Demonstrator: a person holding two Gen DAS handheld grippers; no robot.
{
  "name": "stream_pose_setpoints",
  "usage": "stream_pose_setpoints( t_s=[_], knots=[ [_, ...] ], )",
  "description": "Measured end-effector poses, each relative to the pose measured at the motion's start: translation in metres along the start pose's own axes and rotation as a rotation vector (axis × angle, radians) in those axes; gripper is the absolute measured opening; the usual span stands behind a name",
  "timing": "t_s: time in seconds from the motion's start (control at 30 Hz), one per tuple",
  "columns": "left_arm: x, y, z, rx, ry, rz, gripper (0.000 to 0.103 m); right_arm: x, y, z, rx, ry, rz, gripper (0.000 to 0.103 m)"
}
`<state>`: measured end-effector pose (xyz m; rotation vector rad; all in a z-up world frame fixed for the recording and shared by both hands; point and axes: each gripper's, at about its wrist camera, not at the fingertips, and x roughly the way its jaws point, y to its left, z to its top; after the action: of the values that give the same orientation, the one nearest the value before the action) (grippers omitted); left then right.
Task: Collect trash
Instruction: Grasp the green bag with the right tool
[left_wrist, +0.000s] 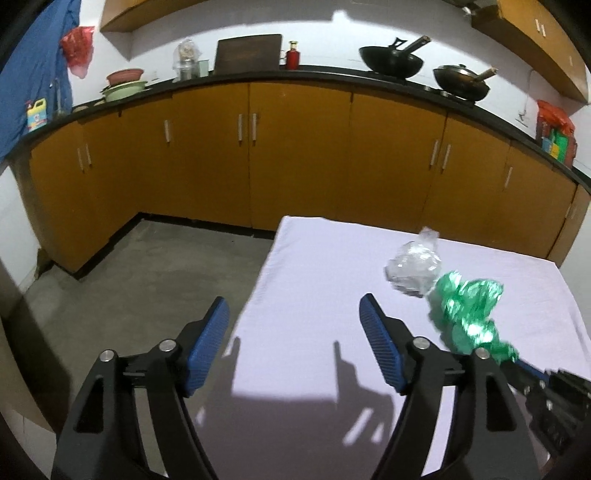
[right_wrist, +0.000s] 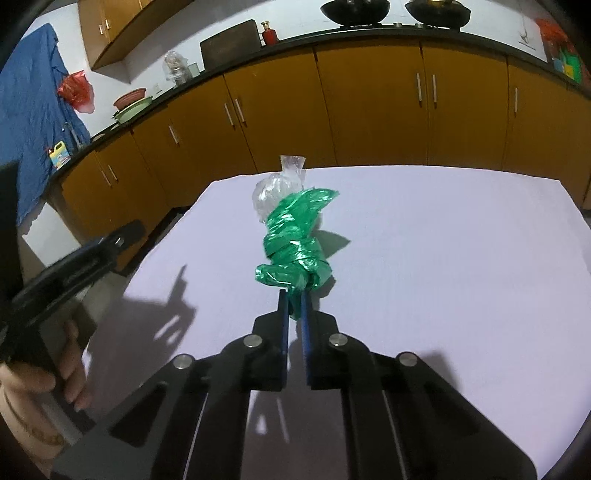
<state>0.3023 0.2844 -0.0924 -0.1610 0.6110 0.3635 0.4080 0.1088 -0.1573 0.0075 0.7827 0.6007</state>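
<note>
White-covered table (right_wrist: 443, 258) before a run of orange cabinets (left_wrist: 295, 147); both pieces of trash lie near its far left corner. Your right gripper (right_wrist: 294, 299) has its blue pads pressed together on the near tail of the crumpled green bag (right_wrist: 295, 240); you pinch only a thin fold, so a quick lift may let the film slip free or the bundle unfurl and sag. The clear plastic wad (right_wrist: 275, 192) touches the green bag's far end and could be dragged or knocked off the edge. Your left gripper (left_wrist: 295, 325) hangs spread and empty over the table's left edge, well short of both.
</note>
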Motion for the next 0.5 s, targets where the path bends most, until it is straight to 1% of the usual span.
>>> stream_pose_setpoints(
  t_s=[0.07,0.2,0.37,0.43,0.5],
  knots=[
    [0.0,-0.01,0.0,0.014,-0.001,-0.013,0.074,-0.01,-0.009,-0.007,0.012,0.001,0.002,0.007],
    [0.001,-0.027,0.001,0.039,-0.004,-0.028,0.079,-0.031,-0.029,-0.018,0.039,-0.006,-0.014,0.007],
    [0.008,-0.05,0.004,0.076,0.006,-0.04,0.079,-0.051,-0.05,-0.028,0.076,-0.013,-0.033,0.007],
    [0.012,-0.061,0.006,0.093,0.011,-0.052,0.082,-0.062,-0.059,-0.032,0.088,-0.027,-0.047,0.007],
    [0.019,-0.073,0.009,0.112,0.016,-0.062,0.088,-0.074,-0.068,-0.034,0.096,-0.047,-0.071,0.007]
  ],
)
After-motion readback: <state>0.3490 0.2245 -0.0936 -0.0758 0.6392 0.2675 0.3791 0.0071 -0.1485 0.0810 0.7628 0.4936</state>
